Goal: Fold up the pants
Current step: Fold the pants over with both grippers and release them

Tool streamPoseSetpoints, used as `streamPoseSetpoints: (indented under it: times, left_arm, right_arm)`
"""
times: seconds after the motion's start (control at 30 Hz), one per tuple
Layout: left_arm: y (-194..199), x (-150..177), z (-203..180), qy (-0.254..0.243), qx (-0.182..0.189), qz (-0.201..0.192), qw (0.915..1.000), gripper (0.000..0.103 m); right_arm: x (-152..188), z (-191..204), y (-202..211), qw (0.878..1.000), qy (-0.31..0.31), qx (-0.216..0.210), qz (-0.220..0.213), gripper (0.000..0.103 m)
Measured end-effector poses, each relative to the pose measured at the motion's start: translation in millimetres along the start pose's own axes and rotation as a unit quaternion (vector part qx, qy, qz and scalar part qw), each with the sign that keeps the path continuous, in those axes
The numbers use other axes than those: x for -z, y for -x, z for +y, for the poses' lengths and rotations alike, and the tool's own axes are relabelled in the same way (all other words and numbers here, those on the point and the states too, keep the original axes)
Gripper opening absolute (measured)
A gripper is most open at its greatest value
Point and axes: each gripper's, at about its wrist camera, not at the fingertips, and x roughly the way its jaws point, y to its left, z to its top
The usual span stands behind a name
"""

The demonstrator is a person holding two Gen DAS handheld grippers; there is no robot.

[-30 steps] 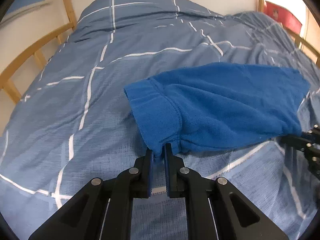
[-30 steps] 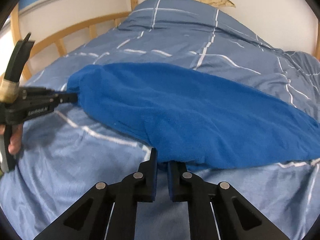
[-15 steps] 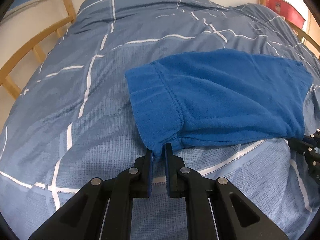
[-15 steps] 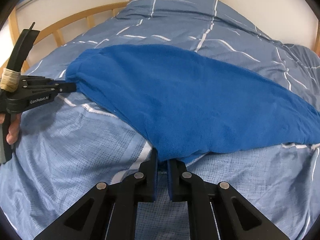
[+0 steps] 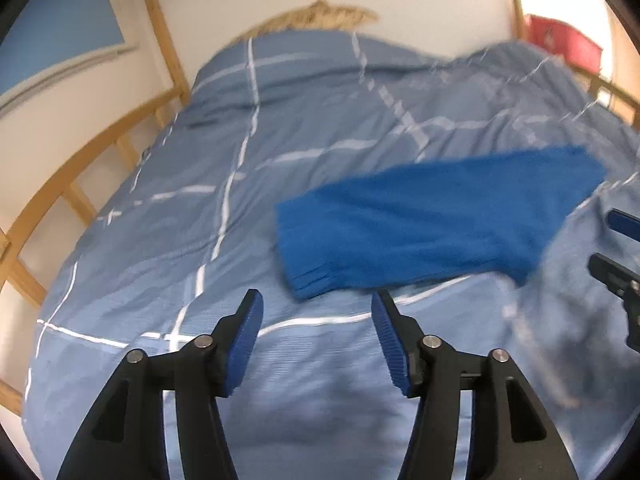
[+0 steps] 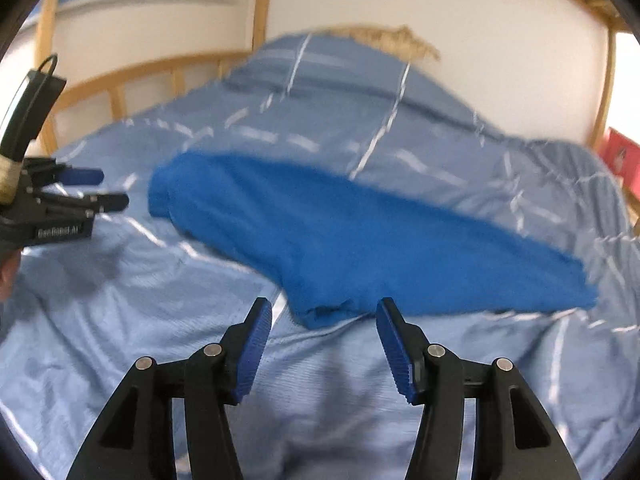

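Note:
The blue fleece pants [image 5: 432,224] lie folded in a long flat band on the blue checked duvet [image 5: 200,200]. My left gripper [image 5: 316,308] is open and empty, just short of the pants' near left corner. My right gripper [image 6: 324,316] is open and empty, just short of the pants [image 6: 360,248] at their near edge. The left gripper also shows at the left of the right wrist view [image 6: 108,190], open, beside the pants' left end. The right gripper's fingers [image 5: 616,268] show at the right edge of the left wrist view.
A wooden bed rail [image 5: 80,160] runs along the left side, and white walls stand behind the bed. A red box [image 5: 564,42] sits at the far right. A straw-coloured thing [image 5: 316,14] lies at the head of the bed.
Both grippers were shut on the pants' near edge and have opened and let go. Both have drawn back and lifted a little. The pants now lie flat on the duvet.

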Motion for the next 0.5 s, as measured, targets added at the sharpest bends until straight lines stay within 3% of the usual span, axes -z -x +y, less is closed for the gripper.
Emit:
streamPoseSetpoints:
  times: [0.2, 0.5]
  left_arm:
    - [34.1, -29.7, -53.1, -0.018, 0.064, -0.045, 0.9968, 0.066]
    - [28.0, -76.2, -163.3, -0.053, 0.126, -0.073, 0.988, 0.068]
  right_arm:
    - [-8.0, -48.3, 53.5, 0.999, -0.006, 0.022, -0.047, 0.063]
    - [7.3, -170.7, 86.8, 0.985, -0.106, 0.11, -0.083, 0.063]
